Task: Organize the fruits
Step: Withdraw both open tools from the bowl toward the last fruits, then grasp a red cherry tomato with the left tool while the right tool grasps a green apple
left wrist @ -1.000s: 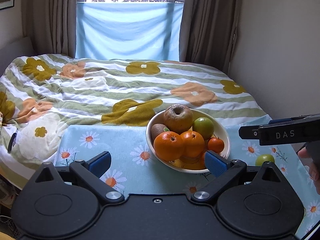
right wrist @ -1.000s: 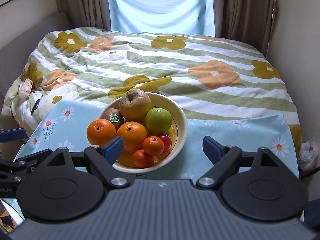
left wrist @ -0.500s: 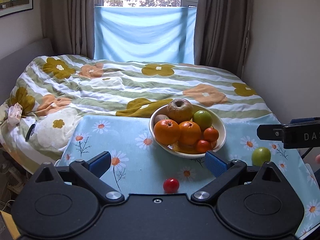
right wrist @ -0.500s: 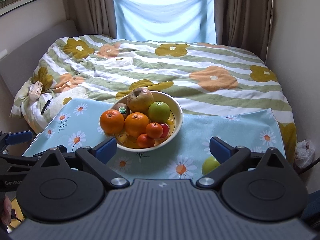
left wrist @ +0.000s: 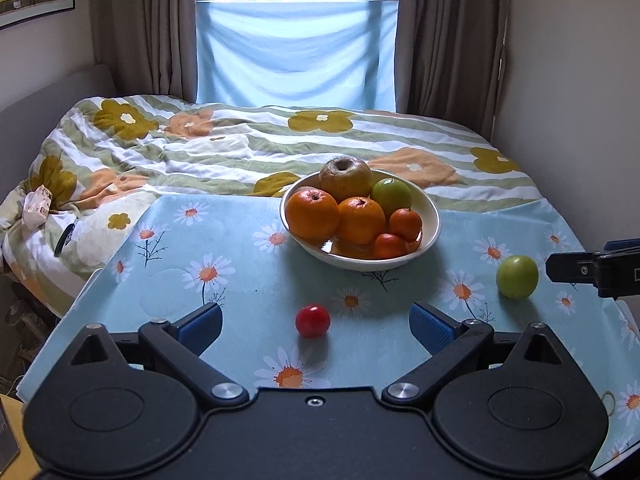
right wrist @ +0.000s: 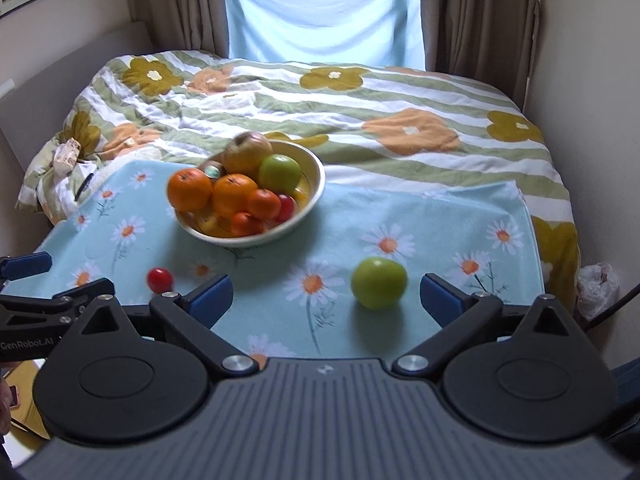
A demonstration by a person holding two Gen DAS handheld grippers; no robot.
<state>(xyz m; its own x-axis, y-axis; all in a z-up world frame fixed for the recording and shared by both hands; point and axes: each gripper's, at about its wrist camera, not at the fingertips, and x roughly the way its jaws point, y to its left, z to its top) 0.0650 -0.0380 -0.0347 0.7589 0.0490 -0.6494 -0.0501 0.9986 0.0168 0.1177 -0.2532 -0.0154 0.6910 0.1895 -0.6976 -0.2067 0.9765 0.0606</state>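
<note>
Bed (left wrist: pixel 280 148) beyond the table, under a rumpled quilt (right wrist: pixel 360 120) with green stripes and big ochre and orange flowers; brown curtains (left wrist: pixel 152 28) and a pale blue sheet (left wrist: pixel 292 48) hung smooth over the window. Nearer, table (left wrist: pixel 224 248) under a glossy light-blue cloth printed with daisies. On it, toward the far edge, round cream bowl (left wrist: pixel 430 216) with a shiny glaze, heaped with smooth round fruit: two large oranges (left wrist: pixel 312 214), two small tangerines, a green apple and a dull, wrinkled brownish apple (left wrist: pixel 346 176) on top. Only in the right wrist view: a kiwi (right wrist: pixel 212 169) tucked behind the oranges, a red fruit inside the bowl, and a crumpled plastic bag (right wrist: pixel 596 288) off the table's right edge. Only in the left wrist view: treetops through the window above the sheet. Loose on the cloth, well apart from the bowl: glossy green apple (right wrist: pixel 379 282) near the right side, lying between the spread fingers of the right gripper (right wrist: pixel 326 296), touching neither; small shiny red tomato (left wrist: pixel 313 321) near the front, between the spread fingers of the left gripper (left wrist: pixel 316 322), likewise untouched. Both grippers wide open, holding nothing; matte black bodies with ribbed blue pads (left wrist: pixel 432 328) on the fingertips.
</note>
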